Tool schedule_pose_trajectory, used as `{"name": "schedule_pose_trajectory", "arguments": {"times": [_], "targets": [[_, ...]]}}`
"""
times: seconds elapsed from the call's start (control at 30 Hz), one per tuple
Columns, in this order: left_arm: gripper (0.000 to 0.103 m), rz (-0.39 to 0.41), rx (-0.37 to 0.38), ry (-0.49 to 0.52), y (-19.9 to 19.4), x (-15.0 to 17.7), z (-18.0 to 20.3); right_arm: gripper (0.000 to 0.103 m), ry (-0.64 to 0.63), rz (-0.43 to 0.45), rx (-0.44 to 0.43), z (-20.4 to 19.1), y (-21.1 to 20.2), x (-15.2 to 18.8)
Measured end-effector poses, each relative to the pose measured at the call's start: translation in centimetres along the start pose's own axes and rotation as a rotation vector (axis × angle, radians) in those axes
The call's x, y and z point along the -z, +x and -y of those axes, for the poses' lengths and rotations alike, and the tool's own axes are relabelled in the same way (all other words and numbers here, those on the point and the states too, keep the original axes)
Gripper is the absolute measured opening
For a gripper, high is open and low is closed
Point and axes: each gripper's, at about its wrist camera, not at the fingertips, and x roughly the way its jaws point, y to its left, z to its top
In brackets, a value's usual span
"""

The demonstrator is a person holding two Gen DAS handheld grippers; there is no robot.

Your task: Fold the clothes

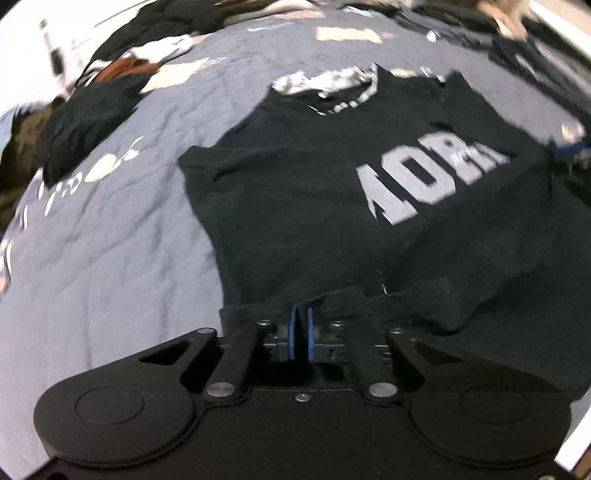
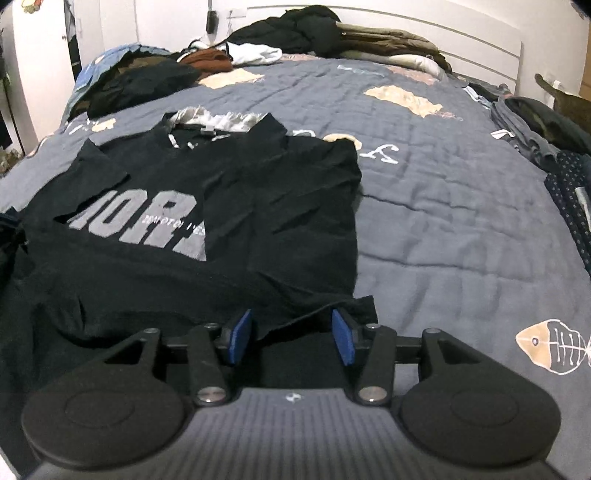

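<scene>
A black T-shirt [image 1: 314, 206] with large grey letters lies flat on the grey-blue quilt [image 1: 110, 240], its collar at the far end and both sides folded inward. My left gripper [image 1: 303, 325] is at the near hem, shut on a raised fold of that hem. In the right wrist view the same T-shirt [image 2: 184, 184] sits left of centre. There my right gripper [image 2: 291, 332] stands open at the hem's near right corner. The fabric edge lies between its blue pads [image 2: 240, 336] without being pinched.
Piles of dark and brown clothes [image 2: 295, 26] crowd the far end by the white headboard [image 2: 461, 40]. A loose black garment [image 2: 140, 85] lies at the far left. Folded dark clothes [image 2: 535, 129] line the right edge. Bare quilt [image 2: 443, 221] stretches right of the shirt.
</scene>
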Motion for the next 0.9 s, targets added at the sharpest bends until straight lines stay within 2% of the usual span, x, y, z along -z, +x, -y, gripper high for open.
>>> {"name": "schedule_pose_trajectory", "arguments": {"times": [0.07,0.13,0.23,0.4,0.5,0.57,0.7,0.77,0.8,0.83,0.87,0.9], "targets": [[0.005,0.013,0.003,-0.026,-0.7,0.2,-0.7,0.037,0.001,-0.001,-0.004,-0.1,0.0,0.0],[0.004,0.028,-0.002,-0.054,-1.4,-0.1,-1.2,0.003,0.026,0.010,-0.009,0.2,-0.4,-0.1],[0.004,0.063,0.004,-0.107,-2.5,-0.3,-2.1,0.003,0.073,0.032,-0.018,0.8,-1.0,-0.4],[0.004,0.119,-0.010,-0.175,-4.0,-0.4,-3.6,0.000,0.190,0.138,-0.037,2.3,-3.5,-1.5],[0.004,0.145,-0.011,-0.236,-4.3,-0.3,-4.7,0.000,0.260,0.170,-0.028,3.6,-3.8,-1.8],[0.004,0.109,-0.018,-0.240,-3.3,-0.3,-4.8,0.000,0.271,0.161,-0.020,3.8,-3.4,-2.0],[0.009,0.019,-0.111,-0.172,-0.9,0.0,-4.0,0.002,0.292,0.145,-0.002,4.4,-2.4,-2.2],[0.011,0.027,-0.121,-0.201,-1.3,0.3,-4.5,0.004,0.302,0.136,0.007,4.6,-2.0,-2.3],[0.017,0.049,-0.112,-0.230,-1.9,0.7,-4.9,0.005,0.307,0.132,0.011,4.8,-1.8,-2.3],[0.033,0.071,-0.105,-0.257,-2.7,1.0,-5.4,0.008,0.313,0.128,0.015,4.9,-1.5,-2.4],[0.044,0.090,-0.104,-0.280,-3.4,1.3,-5.8,0.011,0.315,0.136,0.017,5.1,-1.9,-2.5],[0.056,0.106,-0.106,-0.299,-4.1,1.6,-6.2,0.020,0.316,0.150,0.018,5.4,-2.7,-2.5]]}}
